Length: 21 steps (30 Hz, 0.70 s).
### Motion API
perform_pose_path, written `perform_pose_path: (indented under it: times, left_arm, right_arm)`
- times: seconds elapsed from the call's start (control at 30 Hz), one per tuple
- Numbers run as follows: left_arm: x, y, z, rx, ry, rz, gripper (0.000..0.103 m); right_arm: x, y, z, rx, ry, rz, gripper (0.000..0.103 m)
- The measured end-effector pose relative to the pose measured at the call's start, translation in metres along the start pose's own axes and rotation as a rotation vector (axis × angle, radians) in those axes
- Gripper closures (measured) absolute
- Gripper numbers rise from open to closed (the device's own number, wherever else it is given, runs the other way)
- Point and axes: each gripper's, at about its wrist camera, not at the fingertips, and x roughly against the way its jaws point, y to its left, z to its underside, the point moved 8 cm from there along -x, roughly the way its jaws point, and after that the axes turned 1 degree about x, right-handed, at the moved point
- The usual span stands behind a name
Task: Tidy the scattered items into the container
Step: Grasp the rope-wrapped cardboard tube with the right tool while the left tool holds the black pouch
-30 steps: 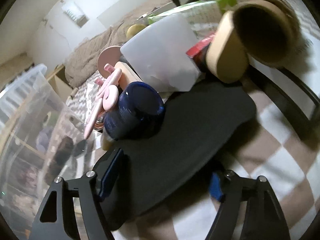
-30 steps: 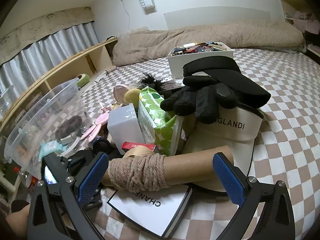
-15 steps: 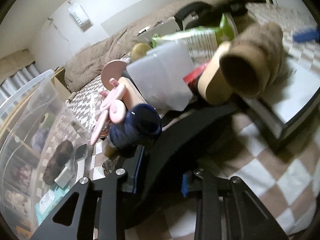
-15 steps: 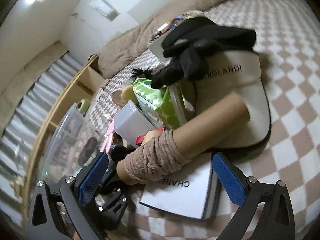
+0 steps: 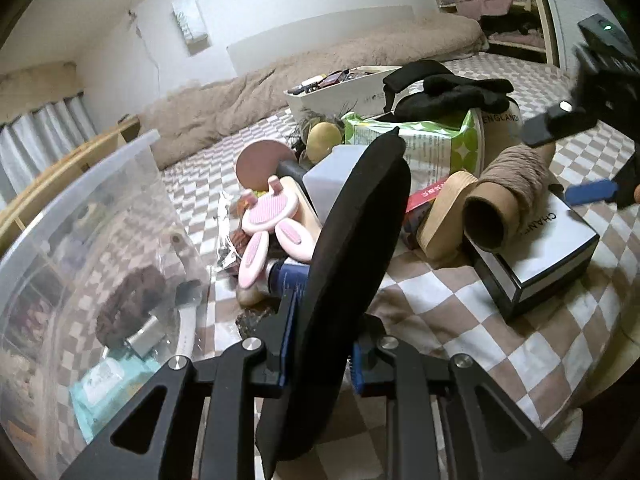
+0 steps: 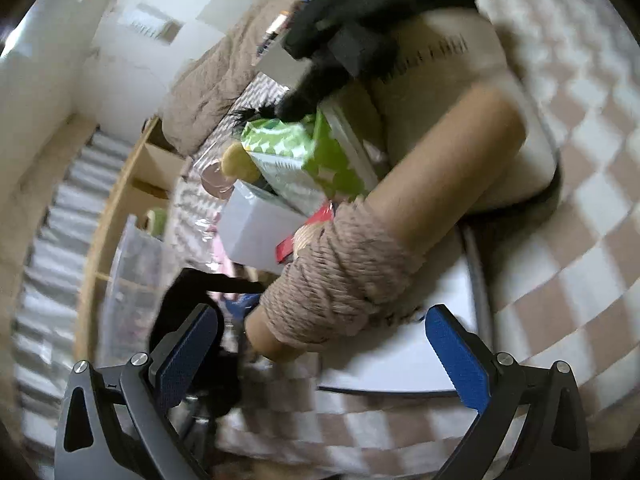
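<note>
My left gripper is shut on a flat black oval pad and holds it on edge above the checkered bedspread. The clear plastic container stands to its left, with a brown scrunchie and small items inside. My right gripper is open, its blue pads on either side of a cardboard tube wound with twine, which lies on a white Chanel box. The tube and box also show in the left wrist view.
A pile lies on the bed: pink bunny brush, dark blue bottle, white box, green tissue pack, black gloves, beige visor, round wooden lid. A white box of cosmetics stands behind.
My left gripper closed on the black pad, lifted it off the bed and turned it on edge. My right gripper moved down and closer around the twine tube.
</note>
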Motion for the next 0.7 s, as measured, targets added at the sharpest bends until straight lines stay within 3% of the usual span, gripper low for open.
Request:
perform_pose_path:
  times: [0.07, 0.23, 0.37, 0.5, 0.6, 0.7]
  left_arm:
    - [0.001, 0.001, 0.001, 0.022, 0.004, 0.017, 0.08]
    - [0.003, 0.004, -0.001, 0.074, 0.013, 0.058, 0.08]
    - [0.003, 0.01, -0.002, 0.129, 0.031, 0.091, 0.08]
    - [0.004, 0.015, -0.005, 0.16, 0.042, 0.115, 0.08]
    - [0.004, 0.017, -0.005, 0.159, 0.043, 0.117, 0.08]
    - [0.004, 0.016, -0.005, 0.162, 0.05, 0.136, 0.08]
  right_arm:
    - [0.009, 0.005, -0.006, 0.131, -0.016, 0.066, 0.0]
    - [0.02, 0.02, -0.016, 0.626, -0.029, 0.371, 0.0]
    - [0.011, 0.031, -0.009, 0.955, 0.058, 0.438, 0.0]
    - [-0.011, 0.023, 0.01, 1.362, 0.174, 0.63, 0.0]
    - [-0.024, 0.015, 0.014, 1.488, 0.262, 0.669, 0.0]
    - [-0.034, 0.016, 0.008, 1.514, 0.305, 0.644, 0.0]
